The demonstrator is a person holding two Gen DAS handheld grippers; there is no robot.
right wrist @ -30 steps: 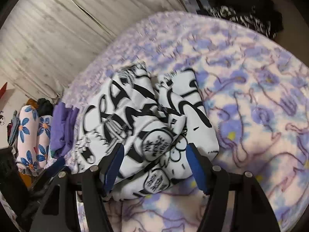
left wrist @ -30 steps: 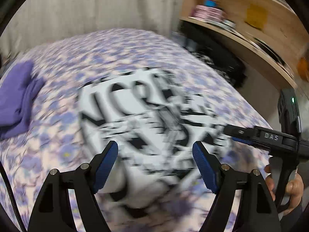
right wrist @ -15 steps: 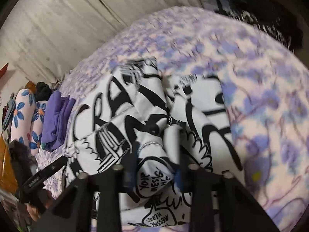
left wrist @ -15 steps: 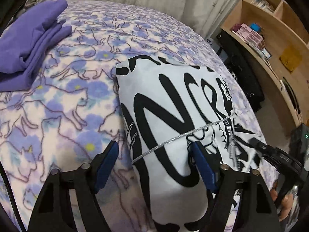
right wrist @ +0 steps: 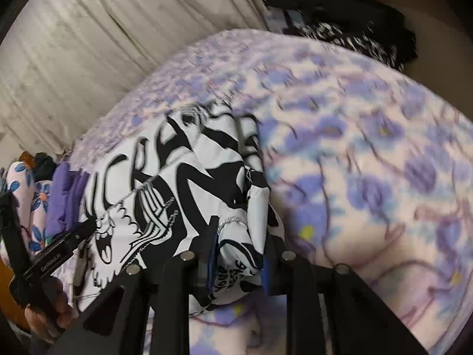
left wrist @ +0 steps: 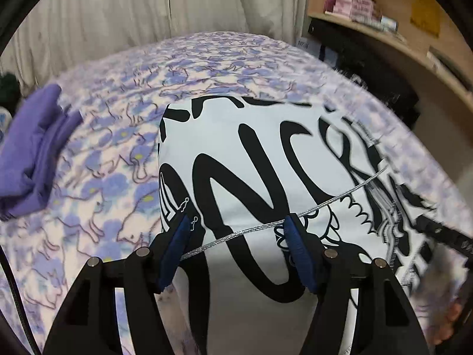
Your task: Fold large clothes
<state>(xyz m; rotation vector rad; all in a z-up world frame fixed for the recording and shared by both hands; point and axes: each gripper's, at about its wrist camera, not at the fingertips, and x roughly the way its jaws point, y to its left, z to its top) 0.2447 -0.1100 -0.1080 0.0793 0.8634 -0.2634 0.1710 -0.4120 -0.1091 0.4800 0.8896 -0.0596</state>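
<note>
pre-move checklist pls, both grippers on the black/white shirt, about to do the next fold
1. Right gripper pinching the black-and-white shirt: ok, fabric bunched between its pads.
2. Left gripper gripping: not ok, jaws closing with the shirt's edge between them, pads not yet pressing.
3. Silver chain clear of the left fingers: not ok, it crosses between them.
4. Shirt flat: not ok, rumpled at the right gripper's end.
5. Purple garment clear of the shirt: ok, apart on the blanket.

Right hand-held gripper (right wrist: 238, 259) pinches the black-and-white garment (right wrist: 183, 183) on the floral blanket (right wrist: 369, 177)
</note>
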